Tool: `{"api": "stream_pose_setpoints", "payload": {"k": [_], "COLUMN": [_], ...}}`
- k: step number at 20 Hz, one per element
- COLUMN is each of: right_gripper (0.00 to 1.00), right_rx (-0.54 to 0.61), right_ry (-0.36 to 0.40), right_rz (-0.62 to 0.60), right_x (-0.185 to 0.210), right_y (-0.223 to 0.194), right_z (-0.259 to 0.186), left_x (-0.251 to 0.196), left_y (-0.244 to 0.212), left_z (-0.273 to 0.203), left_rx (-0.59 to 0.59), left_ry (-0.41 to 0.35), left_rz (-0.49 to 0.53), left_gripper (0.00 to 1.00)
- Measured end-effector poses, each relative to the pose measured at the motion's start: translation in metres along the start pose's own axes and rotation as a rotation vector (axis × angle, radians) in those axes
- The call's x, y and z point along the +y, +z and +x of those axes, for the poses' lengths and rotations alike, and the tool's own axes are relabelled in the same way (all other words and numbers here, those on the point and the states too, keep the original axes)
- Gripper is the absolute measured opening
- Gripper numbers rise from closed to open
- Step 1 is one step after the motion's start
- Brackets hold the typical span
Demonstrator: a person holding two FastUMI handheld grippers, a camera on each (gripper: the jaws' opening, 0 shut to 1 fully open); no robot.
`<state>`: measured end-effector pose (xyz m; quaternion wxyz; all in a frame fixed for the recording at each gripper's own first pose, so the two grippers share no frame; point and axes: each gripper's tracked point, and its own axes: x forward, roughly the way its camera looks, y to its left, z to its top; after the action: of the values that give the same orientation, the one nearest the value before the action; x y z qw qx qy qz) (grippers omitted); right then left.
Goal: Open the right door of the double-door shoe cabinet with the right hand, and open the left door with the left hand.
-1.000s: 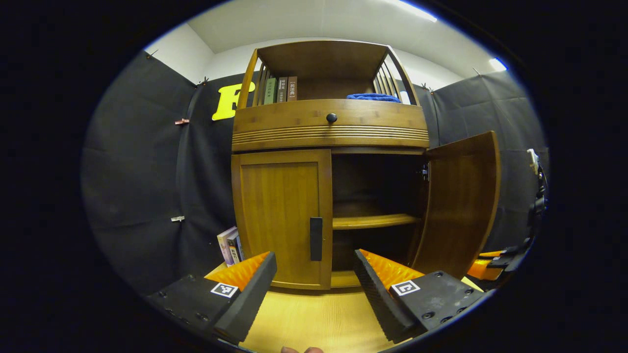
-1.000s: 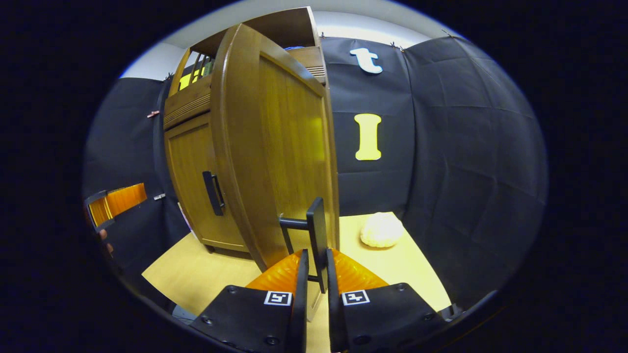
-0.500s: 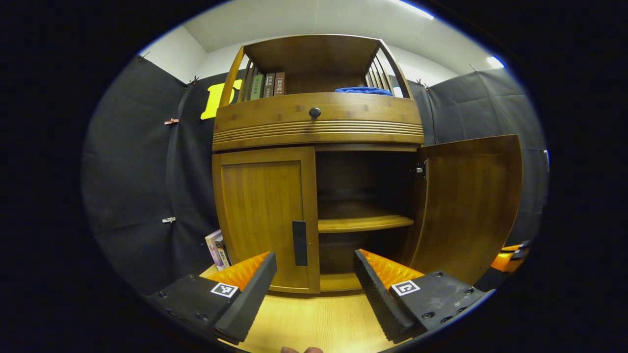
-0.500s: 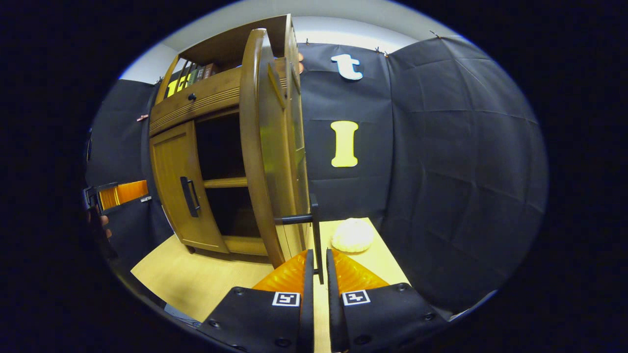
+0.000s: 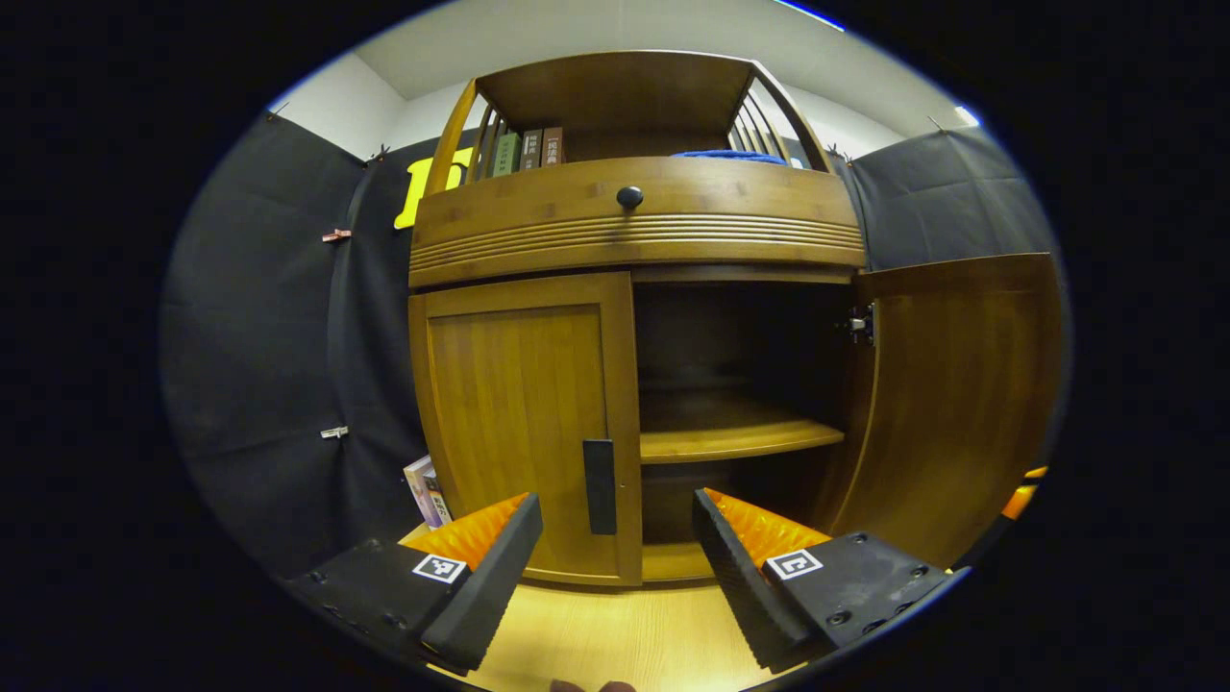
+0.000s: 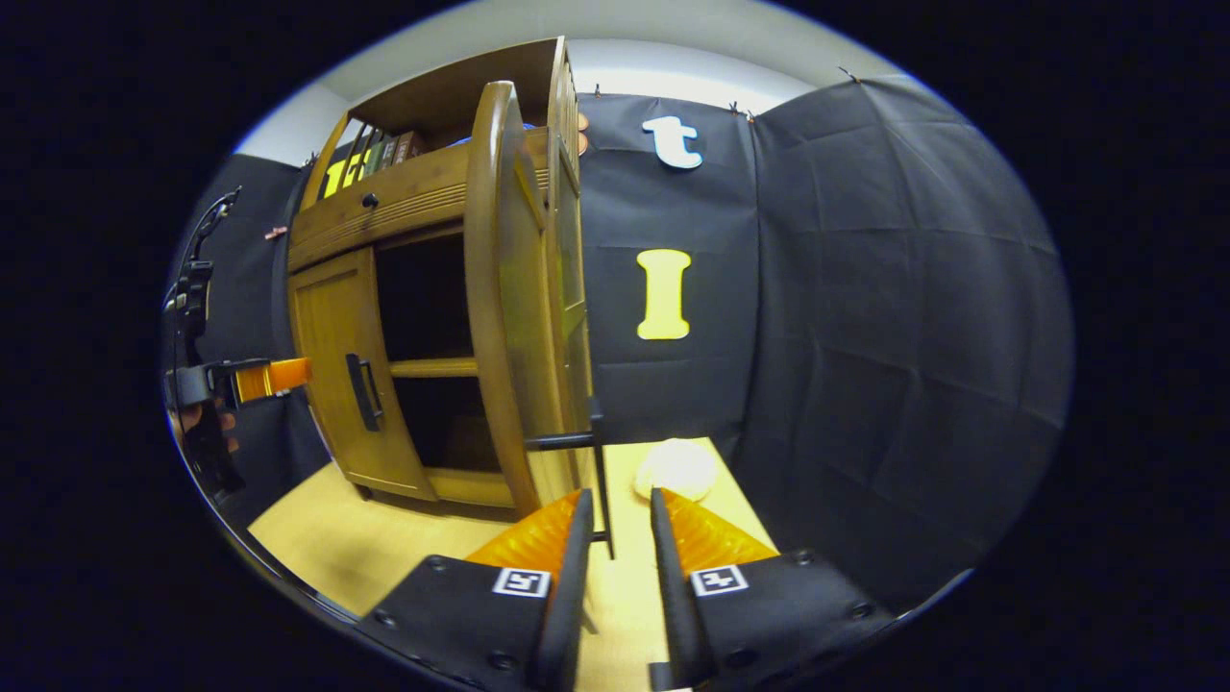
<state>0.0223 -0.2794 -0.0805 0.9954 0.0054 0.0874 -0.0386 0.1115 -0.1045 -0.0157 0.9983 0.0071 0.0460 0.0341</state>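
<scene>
Black cloth walls (image 6: 865,288) surround a pale wood floor (image 5: 615,639) under a white ceiling (image 5: 596,34).

Pale yellow wood-grain tabletop (image 5: 615,634) spans lower centre of both views. On it: tall brown wooden double-door cabinet (image 5: 524,423); leaning books (image 5: 424,488) at cabinet's left; white rounded lump (image 6: 676,468), centre of right gripper view.

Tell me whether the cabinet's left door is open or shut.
Shut. In the left gripper view the left door sits flush in its frame, its handle untouched, while the right door stands swung wide, baring the shelf.
</scene>
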Motion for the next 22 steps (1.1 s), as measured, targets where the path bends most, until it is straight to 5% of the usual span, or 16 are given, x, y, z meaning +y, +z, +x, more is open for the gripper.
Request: {"api": "stream_pose_setpoints", "payload": {"k": [4, 12, 16, 22], "right_gripper": [0.96, 1.0, 0.95, 0.98], "right_rx": [-0.031, -0.075, -0.061, -0.074], "right_ry": [-0.121, -0.22, -0.254, -0.26], "right_rz": [-0.01, 0.066, 0.085, 0.091], "right_x": [-0.039, -0.086, -0.1, -0.094], "right_y": [0.008, 0.014, 0.007, 0.009], "right_z": [-0.016, -0.03, -0.034, -0.039], "left_x": [0.01, 0.017, 0.018, 0.01], "left_y": [-0.011, -0.045, -0.053, -0.056], "left_z": [0.04, 0.122, 0.151, 0.167], "left_rx": [0.019, 0.064, 0.072, 0.046], "left_ry": [0.0, -0.001, 0.005, -0.034], "left_rz": [-0.012, -0.017, -0.001, 0.004], "left_gripper": [0.98, 0.97, 0.85, 0.42]}}
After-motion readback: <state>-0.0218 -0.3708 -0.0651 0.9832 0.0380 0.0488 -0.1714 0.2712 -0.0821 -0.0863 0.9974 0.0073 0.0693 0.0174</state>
